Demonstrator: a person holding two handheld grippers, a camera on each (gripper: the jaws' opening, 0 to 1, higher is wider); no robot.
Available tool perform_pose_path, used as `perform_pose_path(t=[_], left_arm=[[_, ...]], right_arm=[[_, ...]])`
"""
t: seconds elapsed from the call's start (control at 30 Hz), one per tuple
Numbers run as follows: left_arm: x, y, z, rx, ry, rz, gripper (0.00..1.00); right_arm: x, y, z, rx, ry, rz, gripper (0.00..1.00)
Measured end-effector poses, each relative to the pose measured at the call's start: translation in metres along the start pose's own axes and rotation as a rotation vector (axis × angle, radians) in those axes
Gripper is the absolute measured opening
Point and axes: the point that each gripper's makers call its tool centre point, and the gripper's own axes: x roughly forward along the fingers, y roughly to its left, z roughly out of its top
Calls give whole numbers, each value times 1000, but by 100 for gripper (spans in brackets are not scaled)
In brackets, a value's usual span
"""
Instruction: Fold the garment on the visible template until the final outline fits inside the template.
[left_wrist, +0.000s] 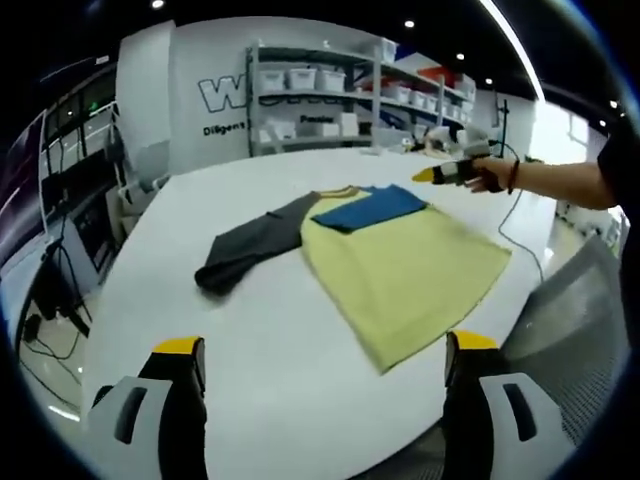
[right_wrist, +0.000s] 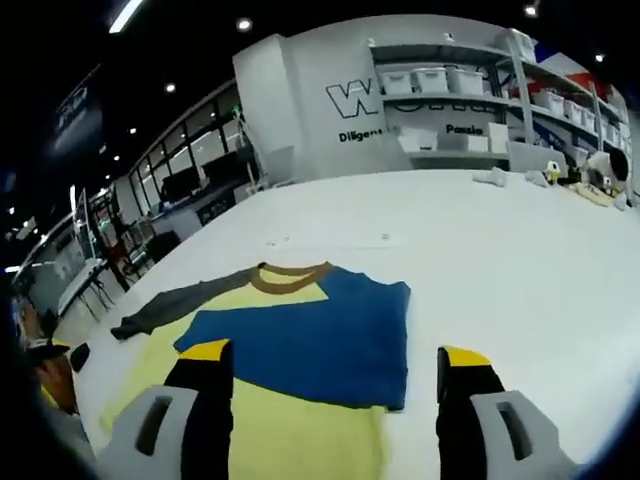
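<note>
Both grippers, left (left_wrist: 325, 375) & right (right_wrist: 330, 385), jaws wide, empty. Garment (left_wrist: 400, 260) flat on bench (left_wrist: 270, 340); grey sleeve (left_wrist: 245, 250) trails outward, may overhang final outline unless tucked.

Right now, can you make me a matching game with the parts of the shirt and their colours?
Things:
1. The sleeve stretched out on the table
2. The sleeve folded over the shirt
3. The body of the shirt
4. The collar

Colours:
A. blue
B. brown
C. pale yellow
D. dark grey

Pairs: 1-D, 2-A, 3-C, 4-B
</note>
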Motion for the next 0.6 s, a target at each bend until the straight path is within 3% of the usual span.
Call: perform_pose_path(t=[0.2, 0.37, 0.6], left_arm=[[8, 25, 11, -20, -15, 22, 94], [20, 46, 15, -18, -10, 48, 93], [34, 73, 27, -28, -23, 56, 90]], right_arm=[[-23, 26, 7, -59, -28, 94, 99], [-45, 46, 4, -94, -20, 160, 99], [-82, 79, 12, -100, -88, 262, 99]])
